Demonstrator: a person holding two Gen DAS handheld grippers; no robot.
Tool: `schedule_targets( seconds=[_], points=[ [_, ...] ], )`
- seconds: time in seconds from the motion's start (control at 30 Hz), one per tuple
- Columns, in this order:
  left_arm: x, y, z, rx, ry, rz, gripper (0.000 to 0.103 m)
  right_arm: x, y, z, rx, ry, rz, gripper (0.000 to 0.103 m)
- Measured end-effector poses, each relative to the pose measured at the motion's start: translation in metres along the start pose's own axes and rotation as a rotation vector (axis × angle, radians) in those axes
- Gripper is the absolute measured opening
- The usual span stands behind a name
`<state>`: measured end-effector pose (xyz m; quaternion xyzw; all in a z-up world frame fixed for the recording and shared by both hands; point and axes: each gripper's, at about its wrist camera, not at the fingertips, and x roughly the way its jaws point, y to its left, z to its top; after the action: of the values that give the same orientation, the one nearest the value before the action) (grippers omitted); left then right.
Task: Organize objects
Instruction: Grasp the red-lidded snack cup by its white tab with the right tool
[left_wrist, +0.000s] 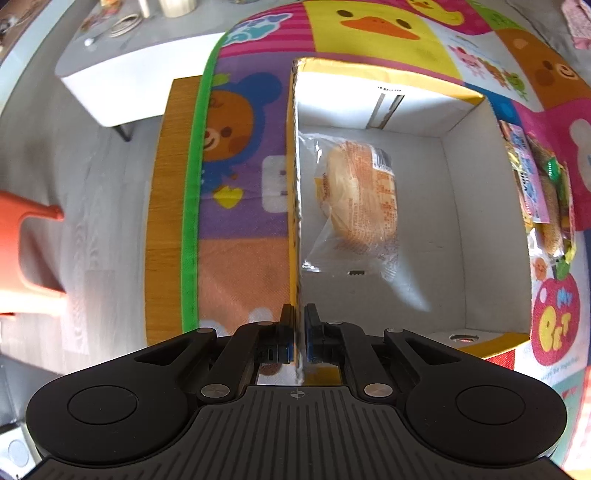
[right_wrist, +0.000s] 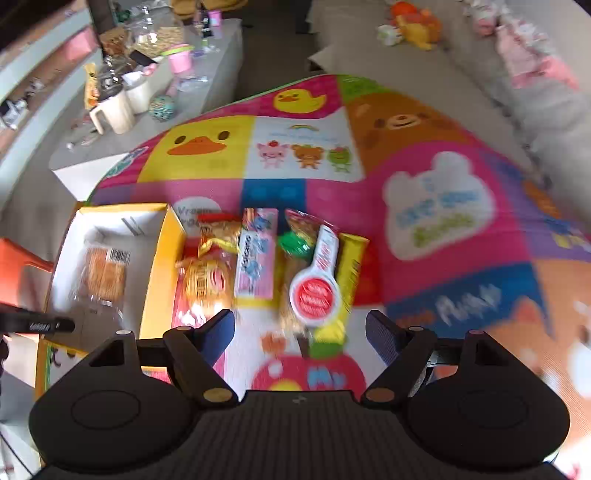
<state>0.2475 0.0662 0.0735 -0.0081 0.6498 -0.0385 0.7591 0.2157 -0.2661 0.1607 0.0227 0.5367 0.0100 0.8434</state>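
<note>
A yellow-edged white cardboard box (left_wrist: 461, 221) stands on the cartoon play mat (left_wrist: 240, 229). A wrapped round bun (left_wrist: 364, 199) lies inside it, also seen in the right wrist view (right_wrist: 103, 275). My left gripper (left_wrist: 300, 325) is shut on the box's left wall (left_wrist: 293, 184). My right gripper (right_wrist: 300, 328) is open and empty above a row of snack packets: an orange packet (right_wrist: 208, 273), a pink packet (right_wrist: 258, 258), a red-and-white packet (right_wrist: 317, 284) and a yellow bar (right_wrist: 351, 266). They lie on the mat right of the box (right_wrist: 162, 266).
A low white table (right_wrist: 155, 125) with cups, jars and clutter stands beyond the mat. A grey sofa (right_wrist: 535, 92) with toys runs along the far right. An orange chair (left_wrist: 22, 254) stands on the left. The mat covers a wooden tabletop (left_wrist: 166, 221).
</note>
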Motion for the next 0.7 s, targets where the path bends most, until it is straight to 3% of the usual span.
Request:
schedule_targets(
  seconds=[0.13,0.33,0.47,0.53,0.57,0.7],
  points=[
    [-0.002,-0.001,0.004,-0.051,0.011,0.024,0.007,0.057,-0.019,0.01,0.011,0.042,0.027,0.078],
    [0.002,-0.004,0.006,-0.039,0.038,0.049,0.007,0.1,-0.023,0.02,-0.019,0.021,0.046,0.074],
    [0.003,-0.008,0.004,-0.03,0.047,0.048,0.007,0.122,-0.018,0.029,-0.048,0.045,0.032,0.04],
    [0.003,-0.011,0.002,-0.018,0.048,0.039,0.007,0.118,-0.014,0.024,-0.066,0.038,0.025,0.039],
    [0.003,-0.011,0.002,-0.015,0.047,0.036,0.007,0.114,-0.013,0.02,-0.062,0.05,0.044,0.032],
    [0.004,-0.013,0.002,-0.03,0.042,0.035,0.007,0.089,-0.005,-0.011,-0.033,0.114,0.126,0.029]
  ],
)
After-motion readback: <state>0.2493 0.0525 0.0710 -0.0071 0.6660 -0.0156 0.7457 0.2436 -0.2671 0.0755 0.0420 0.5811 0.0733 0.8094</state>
